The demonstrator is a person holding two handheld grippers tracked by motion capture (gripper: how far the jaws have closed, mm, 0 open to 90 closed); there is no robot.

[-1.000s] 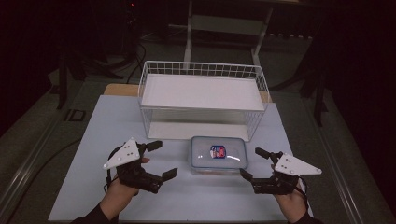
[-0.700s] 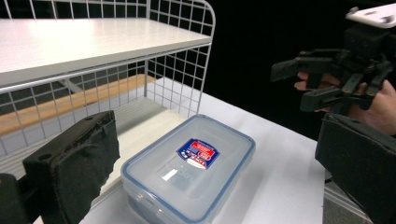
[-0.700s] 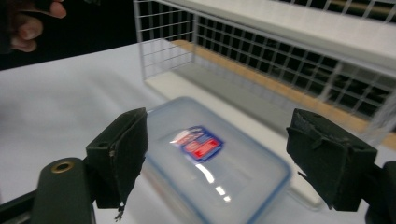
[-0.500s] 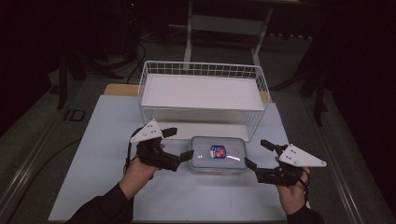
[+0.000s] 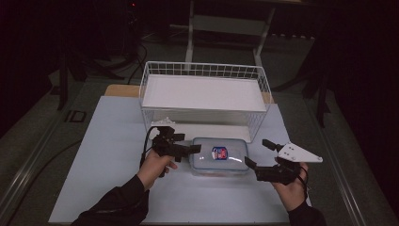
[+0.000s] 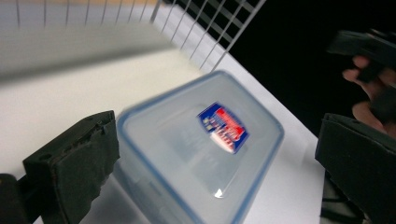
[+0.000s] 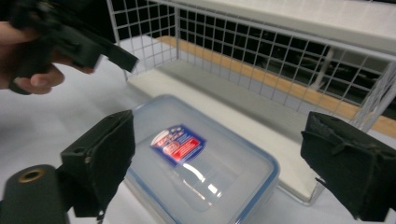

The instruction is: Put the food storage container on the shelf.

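A clear plastic container with a blue-rimmed lid and a red-and-blue label point(image 5: 219, 157) lies flat on the white table, just in front of the wire basket. My left gripper point(image 5: 189, 143) is open at the container's left end, jaws pointing right toward it. In the left gripper view the container point(image 6: 201, 149) lies between the spread jaws, slightly blurred. My right gripper point(image 5: 256, 152) is open at the container's right end. In the right gripper view the container point(image 7: 201, 163) lies between and beyond the two black pads point(image 7: 105, 158). I cannot tell whether either gripper touches the container.
A white wire basket point(image 5: 202, 70) with a white floor stands behind the container, its front wall close to the lid. The white table point(image 5: 108, 141) extends left of the left hand. The other hand and its gripper point(image 7: 84, 44) show at the upper left of the right gripper view.
My left gripper has moved right and forward, up to the container's left end. My right gripper has shifted slightly forward toward the right end. The container has not moved.
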